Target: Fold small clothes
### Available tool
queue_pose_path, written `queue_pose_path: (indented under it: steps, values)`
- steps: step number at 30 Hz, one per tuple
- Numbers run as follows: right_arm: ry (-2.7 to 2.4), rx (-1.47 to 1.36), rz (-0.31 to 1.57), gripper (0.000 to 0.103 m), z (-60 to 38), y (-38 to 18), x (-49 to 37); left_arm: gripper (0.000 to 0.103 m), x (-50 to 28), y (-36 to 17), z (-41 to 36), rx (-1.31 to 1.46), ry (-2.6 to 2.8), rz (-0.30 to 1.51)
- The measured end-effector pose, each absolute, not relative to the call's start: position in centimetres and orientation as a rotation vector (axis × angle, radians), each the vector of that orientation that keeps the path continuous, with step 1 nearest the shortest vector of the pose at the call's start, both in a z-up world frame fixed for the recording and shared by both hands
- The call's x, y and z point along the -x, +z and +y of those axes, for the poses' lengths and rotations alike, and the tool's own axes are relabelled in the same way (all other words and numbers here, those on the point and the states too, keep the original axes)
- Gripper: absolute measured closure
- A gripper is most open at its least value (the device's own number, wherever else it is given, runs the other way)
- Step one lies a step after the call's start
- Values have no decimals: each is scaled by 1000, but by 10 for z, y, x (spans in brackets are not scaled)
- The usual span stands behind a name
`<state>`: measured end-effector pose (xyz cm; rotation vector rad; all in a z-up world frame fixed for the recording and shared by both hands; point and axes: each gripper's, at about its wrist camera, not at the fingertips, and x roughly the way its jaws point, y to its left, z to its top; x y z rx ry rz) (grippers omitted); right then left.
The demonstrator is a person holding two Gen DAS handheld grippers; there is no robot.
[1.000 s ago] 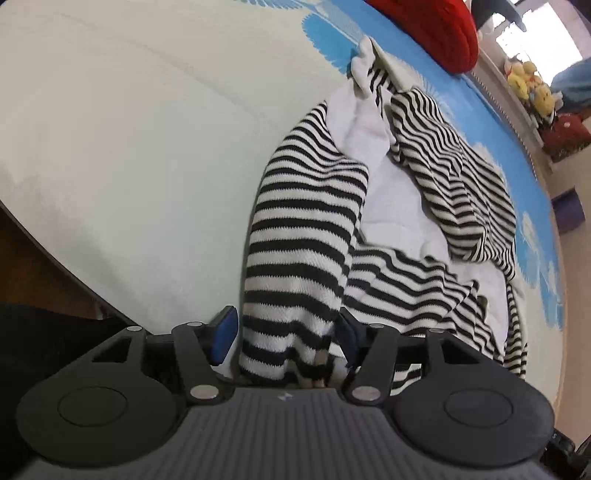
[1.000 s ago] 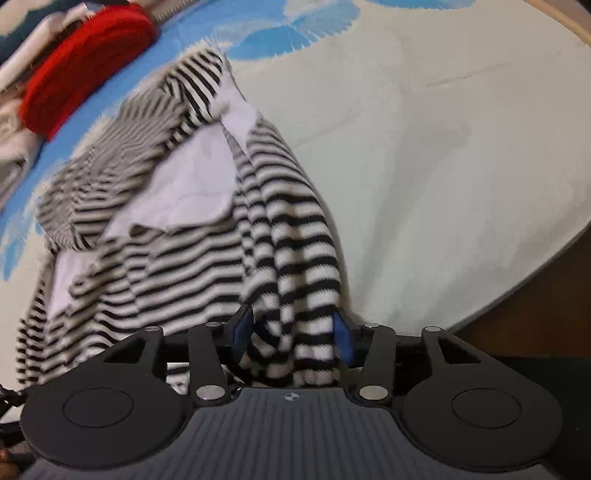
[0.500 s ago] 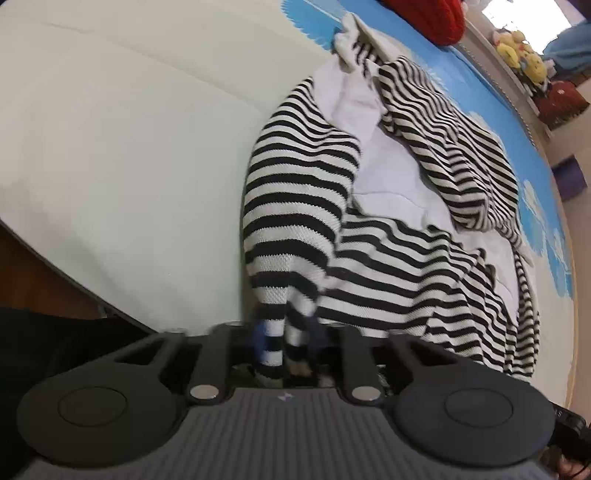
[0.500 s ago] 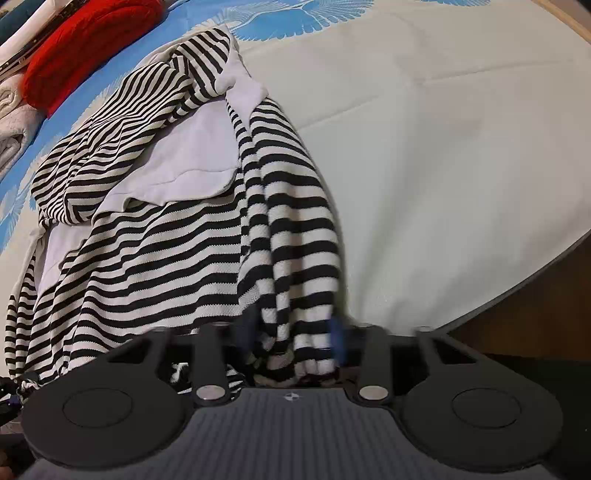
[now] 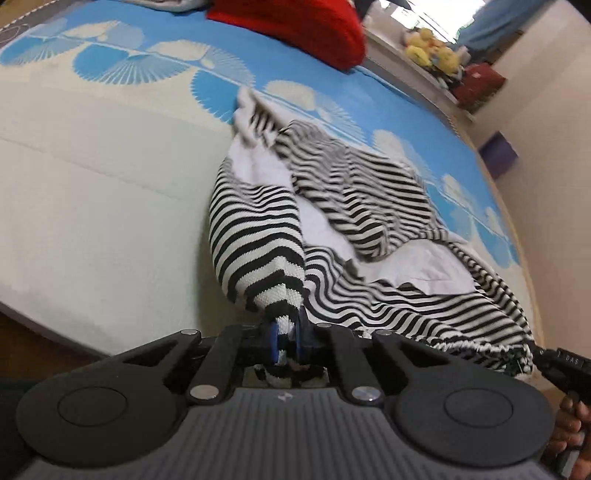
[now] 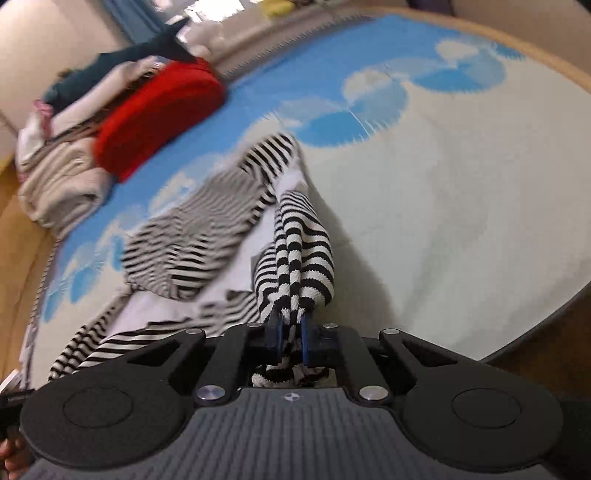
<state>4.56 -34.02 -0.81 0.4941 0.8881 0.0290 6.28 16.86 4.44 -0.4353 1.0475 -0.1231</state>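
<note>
A black-and-white striped knit garment (image 5: 351, 221) with a white inner layer lies crumpled on a cream and blue patterned bed cover (image 5: 92, 192). My left gripper (image 5: 286, 341) is shut on a bunched striped edge of it and holds that edge lifted near the bed's front edge. In the right wrist view the same striped garment (image 6: 207, 236) trails away to the left. My right gripper (image 6: 290, 338) is shut on another bunched striped part, also lifted off the cover.
A red cushion (image 5: 295, 26) lies at the far side of the bed; it also shows in the right wrist view (image 6: 159, 114) beside a pile of folded beige and white cloth (image 6: 62, 177). Stuffed toys (image 5: 432, 48) sit on a shelf. The bed's edge (image 6: 535, 332) drops off close by.
Both grippers went from open around the striped fabric to shut on it. Both have then lifted and tilted up, pulling the fabric off the cover.
</note>
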Motion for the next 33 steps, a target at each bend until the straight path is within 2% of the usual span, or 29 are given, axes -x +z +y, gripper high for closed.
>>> queue_pose_path:
  steps: [5,8,13,20,23,24,25,26,27,29,31,33]
  values:
    - [108,-538,887,95,-355,47,7,95,-13,102,186,499,-222,1018]
    - [151,-547,854,95,-360,73,31,95,1,115,191,500,-249,1001]
    - [143,-527,884,95,-354,64,-1,95,-41,87,191,544,-199,1041]
    - [117,-496,963,94,-341,9,-131,93,-183,17,210,621,-86,1130]
    - [103,-511,986,90,-336,-19,-198,86,-237,-15,222,691,-50,1171]
    - [76,-518,987,83,-336,-26,-212,81,-247,-24,230,733,-17,1178]
    - [32,-524,966,81,-338,-31,-226,75,-253,-30,239,794,5,1171]
    - [13,-510,940,79,-340,-33,-233,61,-253,-33,249,857,9,1139]
    - [4,-486,912,73,-342,-34,-237,51,-249,-35,258,907,8,1100]
    - [4,-477,854,64,-347,-41,-229,50,-237,-30,270,968,37,1057]
    - [16,-488,942,64,-349,-53,-228,50,-234,-17,269,896,-23,1018]
    - [78,-416,918,64,-339,-50,-223,49,-234,-5,260,764,-99,1007]
